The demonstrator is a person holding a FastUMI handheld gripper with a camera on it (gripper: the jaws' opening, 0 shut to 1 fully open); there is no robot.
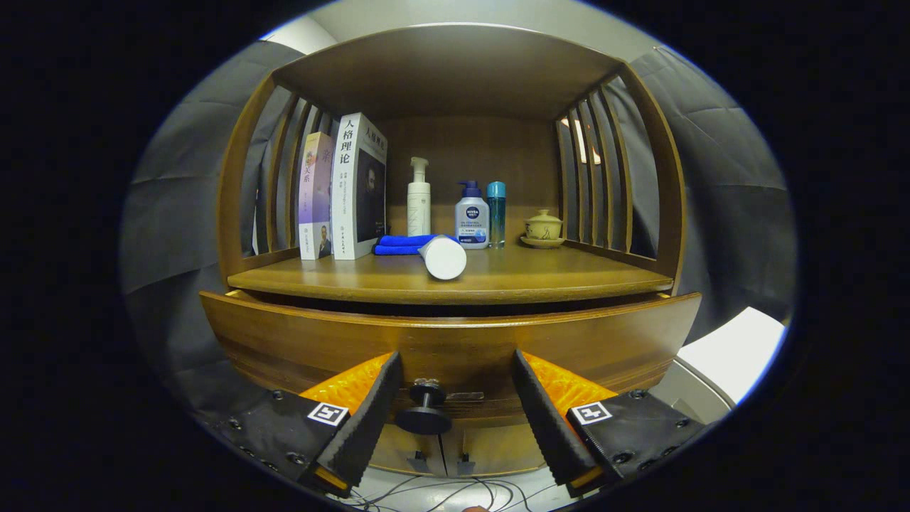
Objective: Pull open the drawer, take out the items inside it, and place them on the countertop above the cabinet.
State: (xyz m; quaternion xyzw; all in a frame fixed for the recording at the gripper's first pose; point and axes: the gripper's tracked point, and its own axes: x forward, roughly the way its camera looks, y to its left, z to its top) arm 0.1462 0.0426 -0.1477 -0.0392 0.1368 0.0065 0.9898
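Note:
The wooden cabinet's drawer front (611,341) stands a little out from under the countertop (540,274), with a dark gap along its top; I cannot see inside it. Its dark round knob (424,418) sits between my fingers, closer to the left finger (366,419) than to the right one (547,419), and neither presses on it. My gripper (456,355) is open, its tips against or just short of the drawer front. A white tube (443,257) lies on its side near the countertop's front edge.
At the back of the countertop are two upright books (345,188), a folded blue cloth (402,244), a white pump bottle (419,198), a blue-capped pump bottle (472,217), a teal bottle (496,212) and a lidded cup (543,227). Slatted sides and a roof enclose it. Cables (441,494) lie on the floor below.

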